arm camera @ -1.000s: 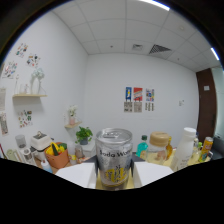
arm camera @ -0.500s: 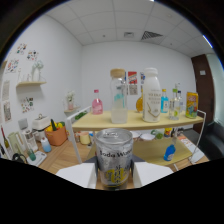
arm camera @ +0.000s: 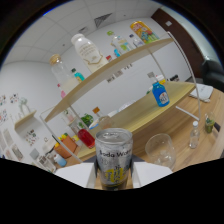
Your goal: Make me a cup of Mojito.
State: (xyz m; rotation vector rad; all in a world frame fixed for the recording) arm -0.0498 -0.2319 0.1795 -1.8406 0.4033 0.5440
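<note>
- Shelving [arm camera: 125, 62]: two-tier wooden rack running tilted from the lower left to the upper right of the frame, with thin metal uprights.
- Upper shelf contents: large white bottle [arm camera: 86, 49] at upper centre-left, clear bottle [arm camera: 58, 69] to its left, small teal-capped bottle [arm camera: 78, 75] between them, yellow-orange packet [arm camera: 140, 31] toward the upper right.
- Lower shelf contents: blue bottle [arm camera: 160, 94] with a white and yellow cap, at right of centre.
- Table [arm camera: 200, 150]: wooden surface, lower right of the frame, carrying the glass and a small clear bottle [arm camera: 194, 135].
- Soda water can [arm camera: 113, 157]: silver, printed label with yellow lemon artwork, upright at bottom centre, held between the fingers.
- Gripper [arm camera: 113, 176]: pale fingers [arm camera: 75, 175] at either side of the can's lower half, closed against it, jaws spread only to the can's width.
- Glass [arm camera: 161, 149]: clear, rounded, just right of the can, beyond the fingers.
- Red container [arm camera: 86, 137]: left of the can, near an orange holder [arm camera: 65, 148].
</note>
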